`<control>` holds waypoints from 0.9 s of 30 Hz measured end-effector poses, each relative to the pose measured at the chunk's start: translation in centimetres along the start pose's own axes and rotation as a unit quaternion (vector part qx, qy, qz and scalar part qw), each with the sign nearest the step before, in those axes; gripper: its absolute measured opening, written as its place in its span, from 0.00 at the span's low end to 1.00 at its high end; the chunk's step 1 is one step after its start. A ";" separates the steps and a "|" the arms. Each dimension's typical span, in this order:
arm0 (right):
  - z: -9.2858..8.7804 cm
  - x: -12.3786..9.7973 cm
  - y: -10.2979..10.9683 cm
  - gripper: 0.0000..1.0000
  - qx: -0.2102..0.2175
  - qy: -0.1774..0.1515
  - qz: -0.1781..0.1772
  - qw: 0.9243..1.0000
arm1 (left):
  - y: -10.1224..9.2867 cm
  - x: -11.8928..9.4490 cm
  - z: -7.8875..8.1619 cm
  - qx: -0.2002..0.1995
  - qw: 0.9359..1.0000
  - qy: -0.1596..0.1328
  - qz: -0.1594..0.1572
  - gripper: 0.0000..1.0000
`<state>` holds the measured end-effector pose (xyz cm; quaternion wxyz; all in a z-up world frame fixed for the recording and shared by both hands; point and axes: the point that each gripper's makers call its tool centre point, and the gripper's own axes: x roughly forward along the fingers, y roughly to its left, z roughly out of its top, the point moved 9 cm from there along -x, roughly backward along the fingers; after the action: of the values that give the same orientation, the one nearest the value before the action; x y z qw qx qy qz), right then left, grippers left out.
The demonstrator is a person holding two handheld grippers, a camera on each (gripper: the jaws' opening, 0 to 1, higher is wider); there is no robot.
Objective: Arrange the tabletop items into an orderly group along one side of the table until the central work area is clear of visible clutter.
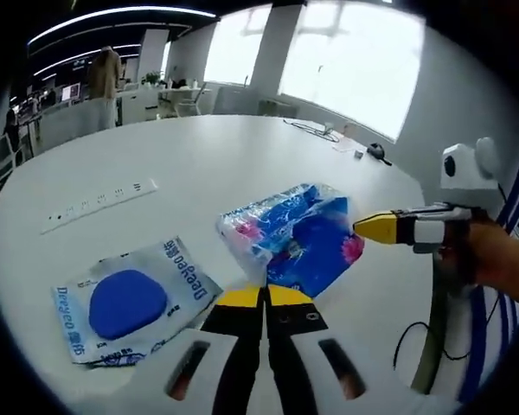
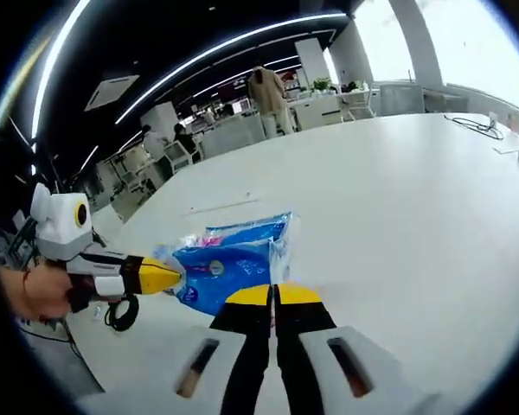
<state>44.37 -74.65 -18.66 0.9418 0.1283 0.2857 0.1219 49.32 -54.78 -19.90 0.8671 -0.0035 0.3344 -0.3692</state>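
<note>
Left gripper view: tissue pack (image 1: pixel 292 238) lies just ahead of the closed left gripper (image 1: pixel 265 296). Right gripper (image 2: pixel 275 294), also closed, sits just behind it; both look equally near.

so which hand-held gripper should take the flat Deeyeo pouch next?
Left, probably. The Deeyeo pouch lies just beside the left hand-held gripper, whose jaws are shut. The right hand-held gripper sits at the blue tissue pack.

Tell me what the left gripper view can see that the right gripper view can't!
Left gripper view: a flat packet with a blue oval pad, a row of sockets set in the table, and the right gripper.

Right gripper view: the left gripper and the hand holding it.

Both: the blue tissue pack on the white table, each view's own jaws closed together.
</note>
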 end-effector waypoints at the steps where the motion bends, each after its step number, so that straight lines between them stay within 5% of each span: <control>1: 0.0 0.2 -0.2 0.00 0.000 0.000 0.001 1.000 | 0.0 0.3 0.0 -0.001 1.000 0.000 0.004 0.00; 27: 0.2 5.7 -4.0 0.00 0.003 0.017 0.021 1.000 | 1.6 5.0 -0.1 -0.056 0.996 -0.002 0.076 0.00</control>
<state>49.73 -76.68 -22.68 0.9336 0.1352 0.2993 0.1433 52.83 -56.81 -23.33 0.8919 -0.0276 0.3519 -0.2827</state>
